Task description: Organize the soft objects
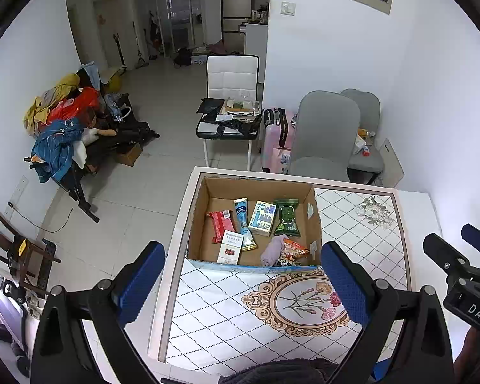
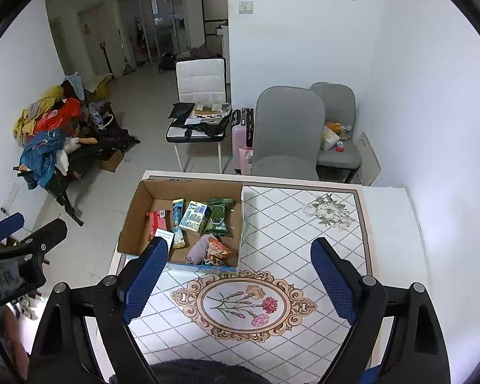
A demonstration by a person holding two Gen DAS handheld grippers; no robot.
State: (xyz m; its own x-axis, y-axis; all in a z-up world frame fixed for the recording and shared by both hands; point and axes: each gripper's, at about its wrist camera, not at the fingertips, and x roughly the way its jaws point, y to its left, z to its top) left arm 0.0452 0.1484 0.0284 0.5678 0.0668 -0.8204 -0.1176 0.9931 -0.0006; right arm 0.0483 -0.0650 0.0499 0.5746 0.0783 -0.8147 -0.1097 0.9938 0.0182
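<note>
Hovering above the near part of the table [image 1: 352,211], the left gripper [image 1: 243,284] has its jaws spread wide and carries nothing. The right gripper [image 2: 240,281] is beside it, also spread wide and empty. Both look forward and down at the same scene.

Ahead of both grippers stands the cardboard box [image 1: 259,188] on the tablecloth, with its top open. For the left gripper the box is straight ahead, between the two fingers. For the right gripper it is ahead and to the left, partly behind the left finger [image 2: 145,276]. So I judge the left gripper is better lined up with it.

Inside the box lie the soft things: a red packet [image 1: 220,224], a blue tube [image 1: 242,216], a white-blue tissue pack [image 1: 263,217], a green wipes pack [image 1: 287,217], a white box with red print [image 1: 230,247], a purple cloth [image 1: 272,251] and an orange snack bag [image 1: 295,249]. The far row lies with the long axes pointing away from the grippers. The cloth and the snack bag touch each other at the near right corner.

The table in front of the box is bare, so there is open room to move. The near wall of the box stands in the way of a low approach, so a reach probably must come from above. The left edge of the table is close to the box.
</note>
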